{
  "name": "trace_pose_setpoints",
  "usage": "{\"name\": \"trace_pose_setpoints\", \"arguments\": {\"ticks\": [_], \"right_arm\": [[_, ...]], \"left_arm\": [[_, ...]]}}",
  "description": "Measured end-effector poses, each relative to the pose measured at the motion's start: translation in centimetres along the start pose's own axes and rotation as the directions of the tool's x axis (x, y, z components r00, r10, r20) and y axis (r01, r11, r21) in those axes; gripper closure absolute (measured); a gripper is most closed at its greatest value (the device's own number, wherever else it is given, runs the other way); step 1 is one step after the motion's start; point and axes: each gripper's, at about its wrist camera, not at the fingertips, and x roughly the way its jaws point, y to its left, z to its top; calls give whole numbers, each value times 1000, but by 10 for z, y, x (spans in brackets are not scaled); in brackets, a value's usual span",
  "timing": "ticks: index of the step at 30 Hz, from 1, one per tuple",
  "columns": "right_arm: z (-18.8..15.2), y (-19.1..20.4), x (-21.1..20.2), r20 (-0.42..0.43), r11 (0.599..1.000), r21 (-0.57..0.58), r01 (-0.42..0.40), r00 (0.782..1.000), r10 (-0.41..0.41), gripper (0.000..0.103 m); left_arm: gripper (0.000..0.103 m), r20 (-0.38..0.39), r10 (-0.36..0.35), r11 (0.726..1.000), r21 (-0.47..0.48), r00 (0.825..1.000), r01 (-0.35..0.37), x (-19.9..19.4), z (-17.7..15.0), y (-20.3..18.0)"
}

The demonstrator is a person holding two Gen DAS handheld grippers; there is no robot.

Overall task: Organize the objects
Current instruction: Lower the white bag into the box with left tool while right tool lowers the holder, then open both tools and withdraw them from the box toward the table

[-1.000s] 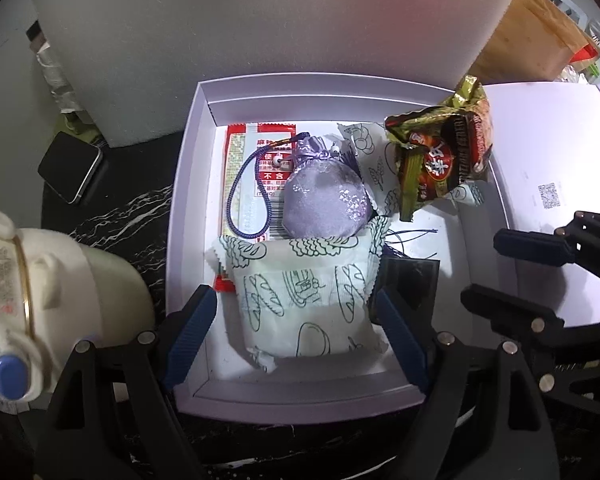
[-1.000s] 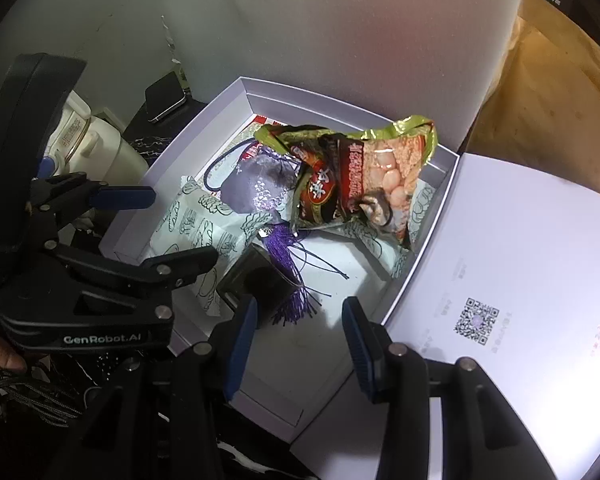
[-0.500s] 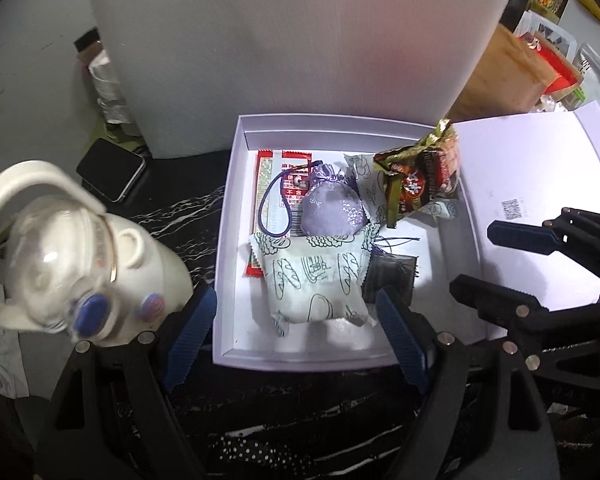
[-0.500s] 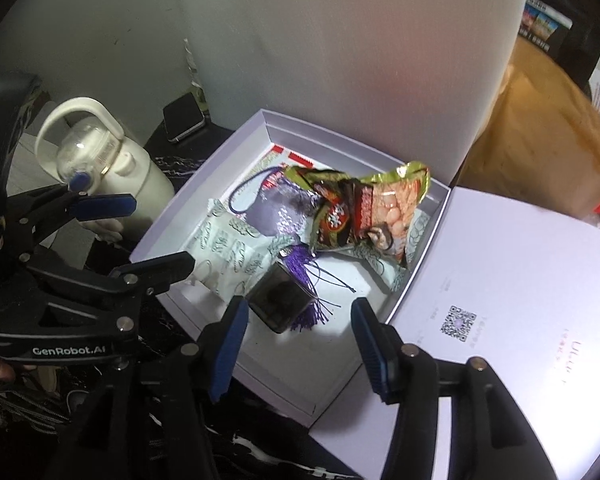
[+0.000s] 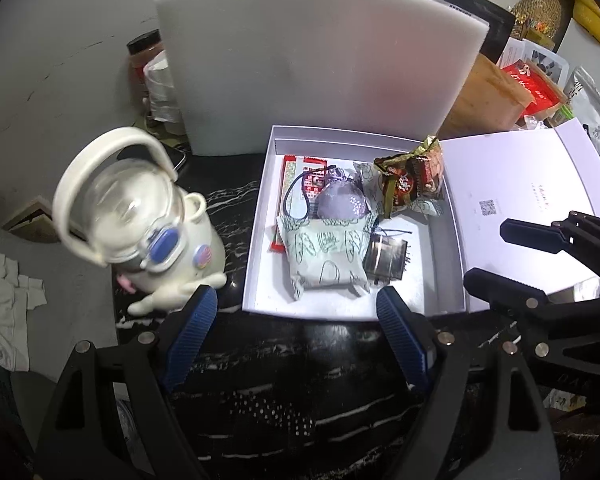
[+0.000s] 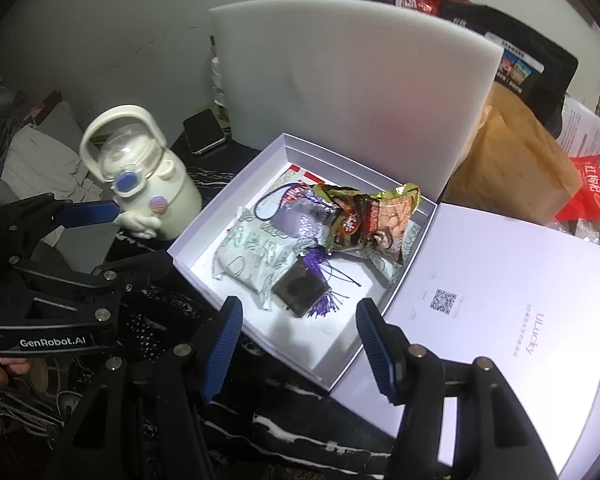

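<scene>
Left tool (image 5: 300,336) open, empty, near white box (image 5: 256,240) w/ snack packets; bottle (image 5: 156,232) beside.

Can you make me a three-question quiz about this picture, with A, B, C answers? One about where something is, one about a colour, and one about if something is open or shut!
1. Where is the cream bottle?
A. Inside the white box
B. On the dark table, left of the white box
C. On the box lid

2. What colour is the drawstring pouch in the white box?
A. Purple
B. Orange
C. Black

3. How are the jaws of the left gripper and the right gripper?
A. Both open and empty
B. Both shut on a snack
C. One shut on the pouch

Answers:
1. B, because the bottle stands outside the box wall on the marbled dark table.
2. A, because its cloth is lilac with a darker cord.
3. A, because each pair of blue pads stands wide apart with nothing between.
</scene>
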Motion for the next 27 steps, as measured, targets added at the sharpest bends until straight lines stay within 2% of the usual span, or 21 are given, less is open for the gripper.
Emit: {"name": "trace_pose_setpoints", "arguments": {"ticks": [15,27], "right_arm": [[-32,48,-43,48,998,-58,-6,999,9,43],[-68,85,-62,41,995,-98,-33,998,38,43]], "left_arm": [[22,47,34,999,-43,998,-32,-63,-64,11],[22,26,62,992,-109,998,-59,-93,-129,16]]}}
